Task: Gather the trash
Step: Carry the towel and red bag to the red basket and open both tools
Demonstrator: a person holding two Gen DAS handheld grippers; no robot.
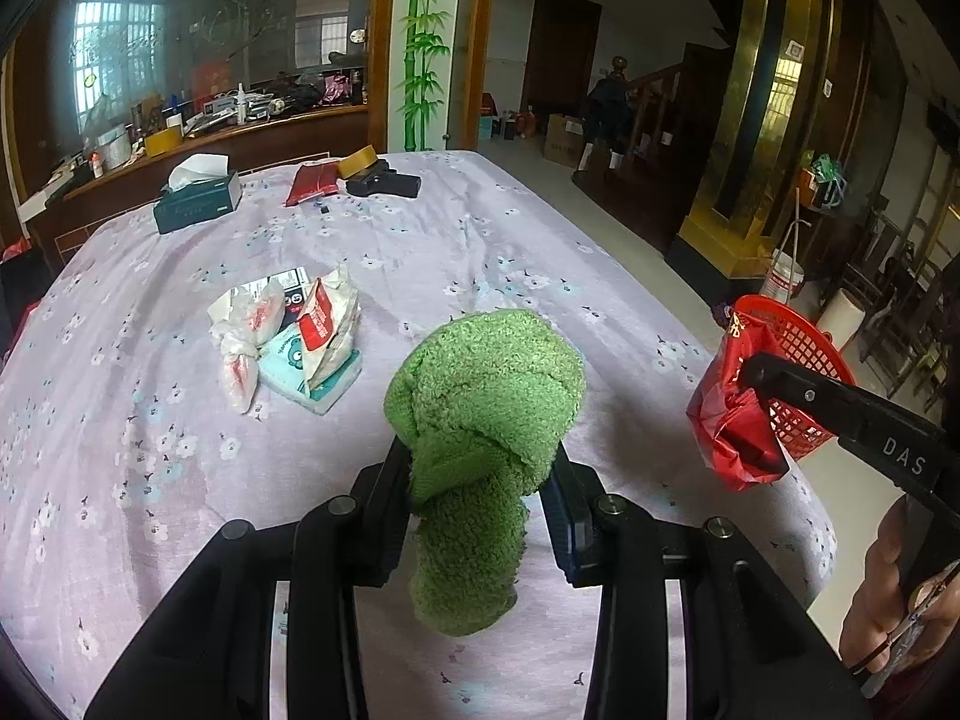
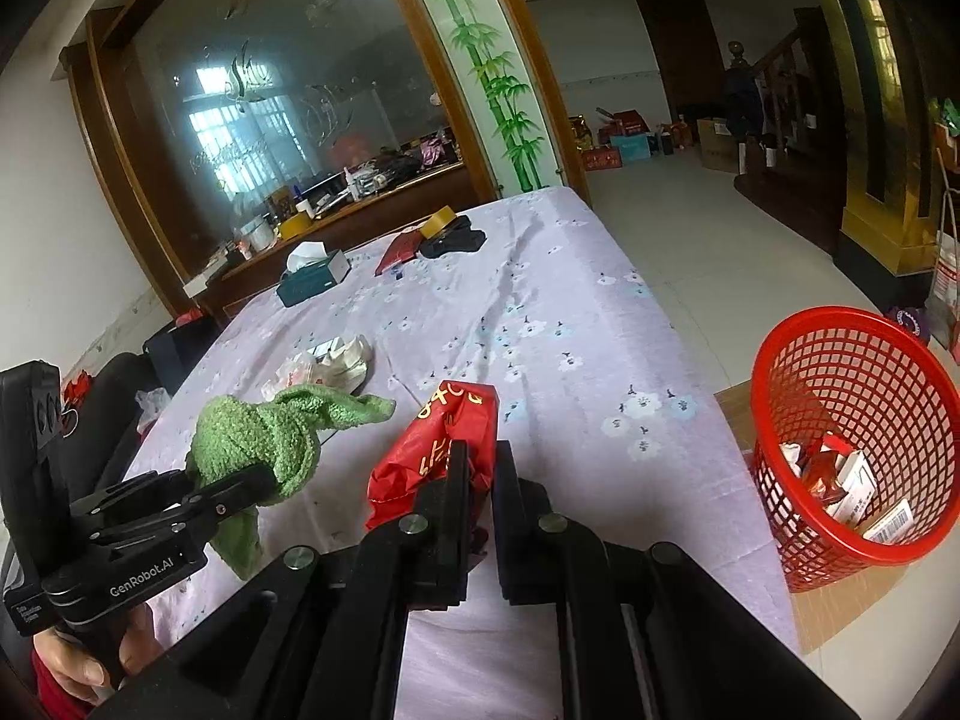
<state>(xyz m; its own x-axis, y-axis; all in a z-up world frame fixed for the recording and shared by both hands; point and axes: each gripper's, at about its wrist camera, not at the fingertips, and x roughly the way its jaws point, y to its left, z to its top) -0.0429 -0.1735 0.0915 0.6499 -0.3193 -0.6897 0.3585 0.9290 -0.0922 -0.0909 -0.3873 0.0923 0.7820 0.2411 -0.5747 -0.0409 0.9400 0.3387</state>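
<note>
Right claw (image 2: 480, 468) pinches red wrapper (image 2: 438, 450) above table (image 2: 570, 312).

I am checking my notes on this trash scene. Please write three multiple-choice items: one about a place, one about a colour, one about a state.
1. Where is the red basket?
A. On the table among the wrappers
B. Off the table's edge, lower down, on cardboard
C. Behind the tissue box

2. What colour is the cloth in the left gripper?
A. Green
B. Blue
C. White

3. What is the state of the right gripper?
A. Open and empty
B. Shut on the red wrapper
C. Resting in the basket

Answers:
1 B: the right wrist view shows the basket beyond the table edge, on a cardboard sheet, with some trash already inside.
2 A: the fluffy cloth between the left fingers is green in both views.
3 B: the fingers pinch the crumpled red wrapper above the table.
</note>
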